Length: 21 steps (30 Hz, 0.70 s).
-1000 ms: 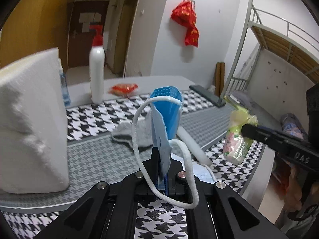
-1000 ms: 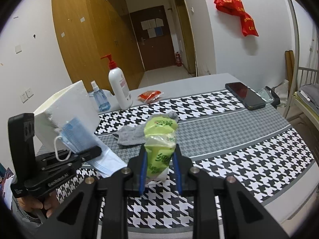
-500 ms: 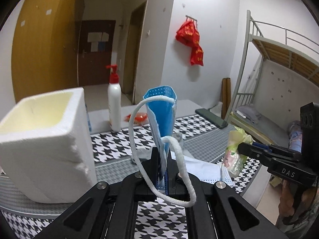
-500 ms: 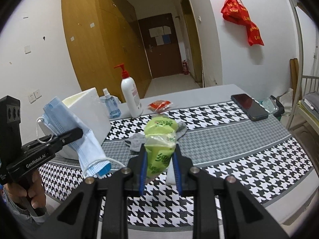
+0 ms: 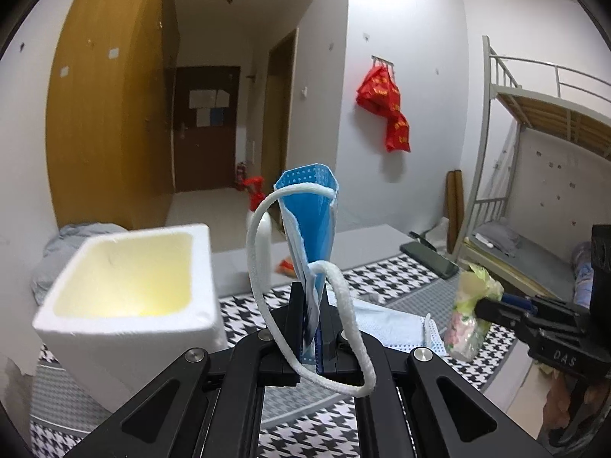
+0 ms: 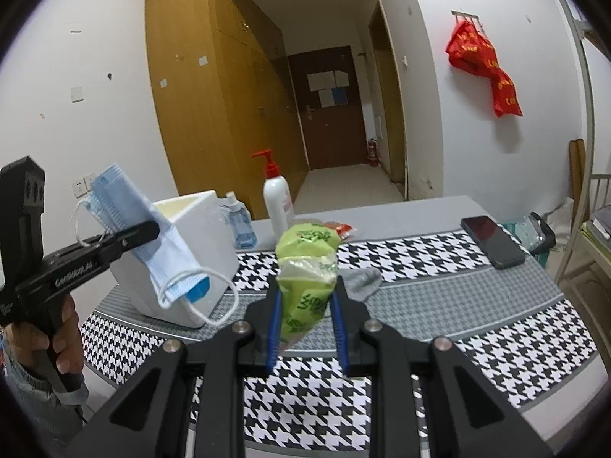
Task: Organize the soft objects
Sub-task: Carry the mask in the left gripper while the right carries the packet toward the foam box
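My left gripper [image 5: 312, 297] is shut on a blue face mask [image 5: 310, 221] with white ear loops, held in the air just right of a white foam box [image 5: 126, 290]. In the right wrist view the left gripper [image 6: 147, 229] holds the mask [image 6: 152, 244] in front of the box [image 6: 191, 244]. My right gripper [image 6: 305, 294] is shut on a green tissue pack [image 6: 307, 267], held above the houndstooth table [image 6: 477, 324]; the pack also shows in the left wrist view [image 5: 471, 313]. A grey sock [image 6: 361, 280] lies on the table behind the pack.
A white pump bottle [image 6: 278, 202], a blue sanitizer bottle [image 6: 238, 227] and a red packet [image 6: 341, 227] stand at the back. A black phone [image 6: 492, 242] lies at the right. Another mask [image 5: 389, 320] lies on the table. A bunk bed [image 5: 534, 152] is right.
Both grippers have risen well above the table with their loads. The left gripper has lifted the mask up to the level of the foam box's open top.
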{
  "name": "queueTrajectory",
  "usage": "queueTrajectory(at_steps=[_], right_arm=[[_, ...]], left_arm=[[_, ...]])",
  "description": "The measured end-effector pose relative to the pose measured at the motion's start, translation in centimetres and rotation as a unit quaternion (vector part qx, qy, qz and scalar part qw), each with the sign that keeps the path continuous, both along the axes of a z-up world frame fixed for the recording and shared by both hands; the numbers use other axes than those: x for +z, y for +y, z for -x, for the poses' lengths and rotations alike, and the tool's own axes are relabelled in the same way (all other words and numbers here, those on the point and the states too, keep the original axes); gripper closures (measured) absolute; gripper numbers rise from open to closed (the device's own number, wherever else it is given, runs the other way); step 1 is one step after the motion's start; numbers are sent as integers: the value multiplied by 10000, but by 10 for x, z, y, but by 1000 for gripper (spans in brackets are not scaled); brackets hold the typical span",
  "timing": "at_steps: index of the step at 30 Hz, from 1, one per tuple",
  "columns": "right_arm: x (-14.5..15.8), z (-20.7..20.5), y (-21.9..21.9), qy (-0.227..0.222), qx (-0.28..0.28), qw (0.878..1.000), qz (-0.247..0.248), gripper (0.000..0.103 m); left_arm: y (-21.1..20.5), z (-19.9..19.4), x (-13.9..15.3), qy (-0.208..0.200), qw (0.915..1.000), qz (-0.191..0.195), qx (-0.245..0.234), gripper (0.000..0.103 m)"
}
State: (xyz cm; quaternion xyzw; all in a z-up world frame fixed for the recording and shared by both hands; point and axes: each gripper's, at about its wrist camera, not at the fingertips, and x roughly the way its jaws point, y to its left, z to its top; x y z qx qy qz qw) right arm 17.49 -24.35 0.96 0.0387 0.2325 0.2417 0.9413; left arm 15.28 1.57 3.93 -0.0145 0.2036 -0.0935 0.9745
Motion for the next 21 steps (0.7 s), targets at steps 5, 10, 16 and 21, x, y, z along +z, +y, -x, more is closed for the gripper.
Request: queueTrajectory(at_steps=[5, 10, 16, 21], right_arm=[[4, -1, 7, -67, 119, 9999, 1, 75], [9, -5, 19, -182, 300, 9994, -7, 75], [14, -12, 35, -274, 563, 9980, -49, 75], [12, -17, 48, -281, 716, 9970, -29, 75]], left_arm=[[6, -2, 12, -137, 9998, -57, 143, 98], [16, -2, 18, -222, 9991, -99, 335, 98], [35, -6, 25, -243, 9972, -189, 687, 98], [58, -14, 26, -210, 9948, -148, 981, 98]])
